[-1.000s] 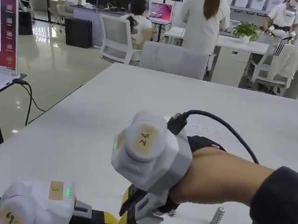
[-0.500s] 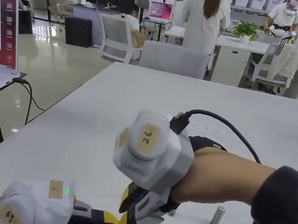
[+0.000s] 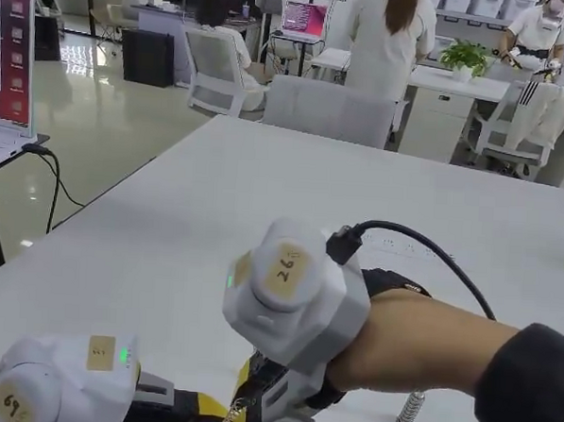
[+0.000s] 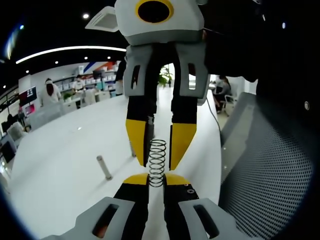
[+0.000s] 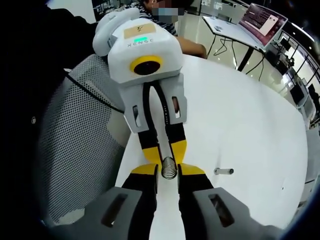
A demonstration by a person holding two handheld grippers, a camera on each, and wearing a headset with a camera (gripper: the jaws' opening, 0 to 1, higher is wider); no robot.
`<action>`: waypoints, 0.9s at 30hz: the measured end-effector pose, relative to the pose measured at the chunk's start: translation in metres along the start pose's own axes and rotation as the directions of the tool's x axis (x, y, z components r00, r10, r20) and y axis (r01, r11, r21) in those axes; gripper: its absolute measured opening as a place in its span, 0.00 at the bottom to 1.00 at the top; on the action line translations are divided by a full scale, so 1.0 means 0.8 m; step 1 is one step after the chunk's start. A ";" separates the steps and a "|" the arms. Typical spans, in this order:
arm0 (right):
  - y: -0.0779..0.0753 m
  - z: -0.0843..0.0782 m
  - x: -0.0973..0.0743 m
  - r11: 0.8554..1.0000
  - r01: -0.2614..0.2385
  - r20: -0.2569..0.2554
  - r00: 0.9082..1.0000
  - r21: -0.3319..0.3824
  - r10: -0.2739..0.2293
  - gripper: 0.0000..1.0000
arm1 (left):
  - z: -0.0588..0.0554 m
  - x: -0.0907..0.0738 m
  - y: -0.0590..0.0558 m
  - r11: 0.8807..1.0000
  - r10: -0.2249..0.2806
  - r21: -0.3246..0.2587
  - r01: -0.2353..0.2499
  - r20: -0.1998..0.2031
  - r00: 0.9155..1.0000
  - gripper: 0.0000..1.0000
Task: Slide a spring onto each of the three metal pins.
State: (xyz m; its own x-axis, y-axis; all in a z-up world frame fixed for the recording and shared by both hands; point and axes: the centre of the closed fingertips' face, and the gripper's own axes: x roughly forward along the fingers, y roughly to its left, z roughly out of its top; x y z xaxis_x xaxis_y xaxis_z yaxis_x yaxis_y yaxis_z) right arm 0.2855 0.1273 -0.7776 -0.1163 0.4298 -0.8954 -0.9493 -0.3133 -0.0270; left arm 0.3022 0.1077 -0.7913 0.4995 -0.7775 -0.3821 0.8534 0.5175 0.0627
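Left gripper view: left gripper (image 4: 156, 181) and right gripper (image 4: 159, 165) meet nose to nose, both clamped on one spring (image 4: 157, 156). Right gripper has dipped lower than a second ago. Bare pin (image 4: 104, 167) stands near, beyond the jaws. Reads as a hand-over, no threading yet.

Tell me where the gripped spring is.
In the left gripper view, the spring sits mid-picture where left gripper and right gripper meet tip to tip, right of a bare metal pin.
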 end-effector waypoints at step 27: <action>-0.004 0.003 0.001 1.000 0.001 -0.018 1.000 0.014 0.000 0.08 | 0.004 0.001 0.003 1.000 0.010 -0.019 -0.010 0.023 1.000 0.07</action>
State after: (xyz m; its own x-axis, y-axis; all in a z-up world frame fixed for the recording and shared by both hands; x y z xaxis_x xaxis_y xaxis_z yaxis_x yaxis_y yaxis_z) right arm 0.2880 0.1308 -0.7767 -0.1106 0.4143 -0.9034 -0.9535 -0.3007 -0.0212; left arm 0.3052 0.1075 -0.7887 0.5114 -0.7805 -0.3597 0.8456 0.5315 0.0490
